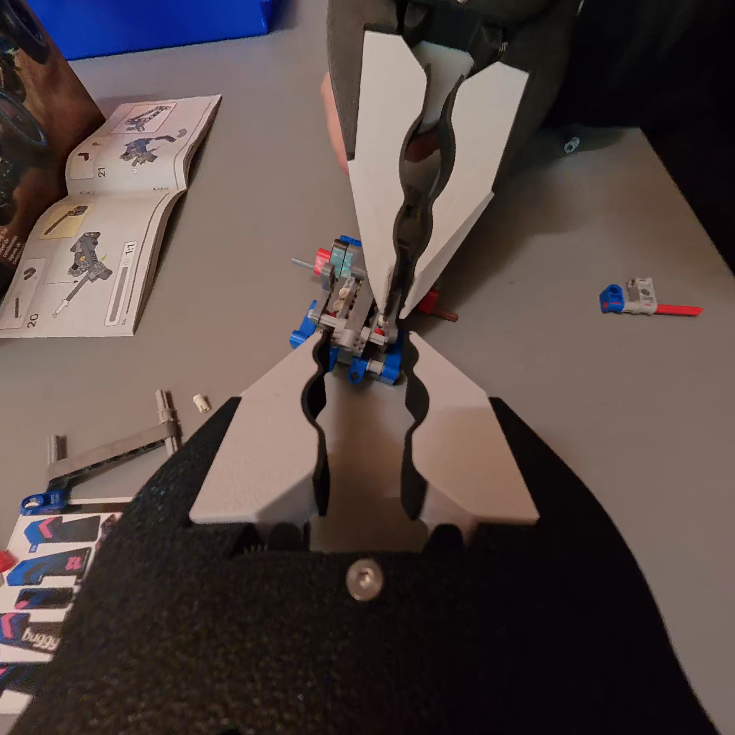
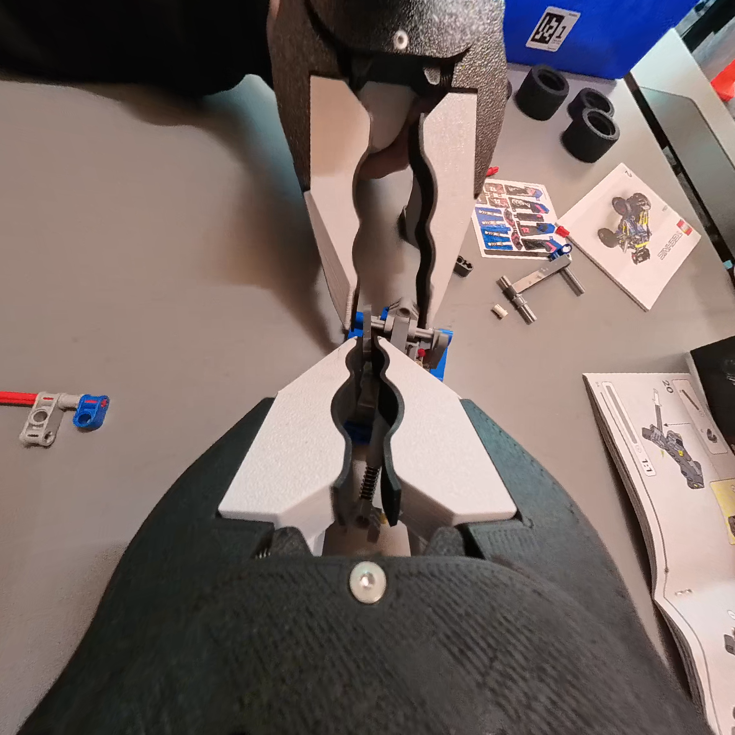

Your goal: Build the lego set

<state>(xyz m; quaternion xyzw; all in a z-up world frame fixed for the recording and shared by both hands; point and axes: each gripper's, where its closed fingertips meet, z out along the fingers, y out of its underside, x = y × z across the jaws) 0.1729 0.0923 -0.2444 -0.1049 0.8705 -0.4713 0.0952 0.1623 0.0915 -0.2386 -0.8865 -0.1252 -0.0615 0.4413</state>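
Observation:
A small blue and grey brick assembly [image 1: 350, 318] stands on the grey table [image 1: 557, 397]. My left gripper [image 1: 366, 342] reaches it from the near side. Its two pads press on the blue ends at the base, so it is shut on the assembly. My right gripper [image 2: 368, 346] is shut on a thin dark grey part [image 2: 366, 330] of the same assembly [image 2: 413, 334]. A spring strut [image 2: 369, 477] lies between its fingers. In the left wrist view the right gripper [image 1: 391, 310] comes down from the far side with its tips on the assembly. In the right wrist view the left gripper [image 2: 387, 310] stands opposite.
An open instruction booklet [image 1: 99, 222] and a product box [image 1: 35, 119] lie at the left, with a sticker sheet [image 1: 39, 564] and a grey axle piece [image 1: 119, 449]. A small piece with a red axle [image 1: 644, 302] lies at the right. Black tyres [image 2: 572, 107] and a blue box [image 2: 596, 32] stand farther off. My left and right fingertips are right by each other.

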